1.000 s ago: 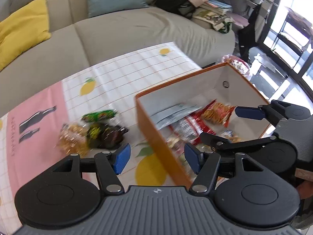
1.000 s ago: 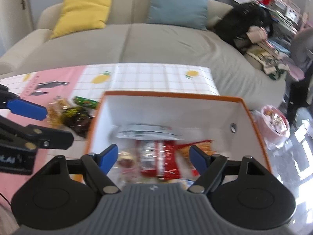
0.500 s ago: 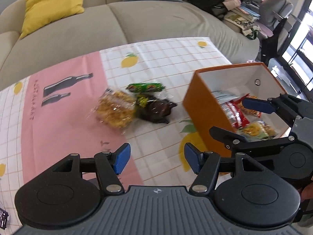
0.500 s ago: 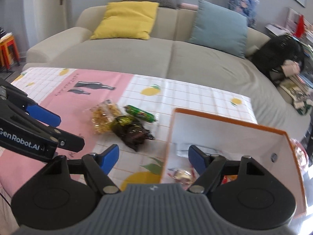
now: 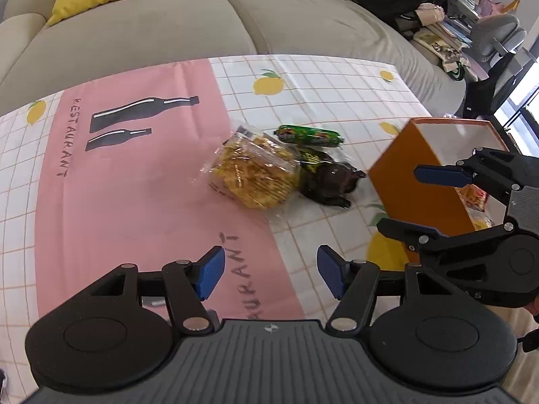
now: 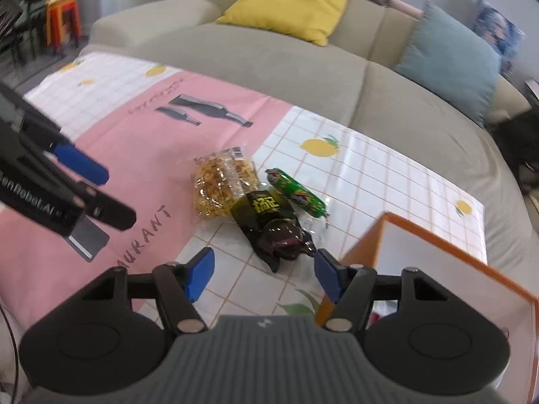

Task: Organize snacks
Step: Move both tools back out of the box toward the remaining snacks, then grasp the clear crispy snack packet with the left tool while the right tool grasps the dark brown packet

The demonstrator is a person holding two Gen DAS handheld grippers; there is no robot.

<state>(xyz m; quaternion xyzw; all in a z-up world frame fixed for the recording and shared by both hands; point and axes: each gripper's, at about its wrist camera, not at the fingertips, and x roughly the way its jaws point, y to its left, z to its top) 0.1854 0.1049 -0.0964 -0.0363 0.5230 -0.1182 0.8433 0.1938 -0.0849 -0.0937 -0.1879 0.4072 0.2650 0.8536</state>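
Note:
Three snacks lie together on the tablecloth: a clear bag of yellow snacks [image 5: 254, 175] [image 6: 219, 185], a dark packet [image 5: 328, 180] [image 6: 271, 225] and a green sausage stick [image 5: 308, 134] [image 6: 296, 193]. An orange box [image 5: 417, 181] [image 6: 438, 269] with white inside stands to their right, with snacks in it. My left gripper [image 5: 269, 274] is open and empty, above the cloth short of the snacks. My right gripper [image 6: 264, 274] is open and empty, just short of the dark packet; it also shows in the left wrist view [image 5: 424, 202], by the box.
The table wears a pink and white lemon-print cloth [image 5: 134, 202]. A beige sofa [image 5: 202, 17] with a yellow cushion [image 6: 286, 0] and a blue cushion [image 6: 448, 57] runs behind it. A chair and clutter [image 5: 438, 17] stand at the right.
Both grippers swung left, away from the box's inside and toward the three loose snacks. Both stayed open and empty.

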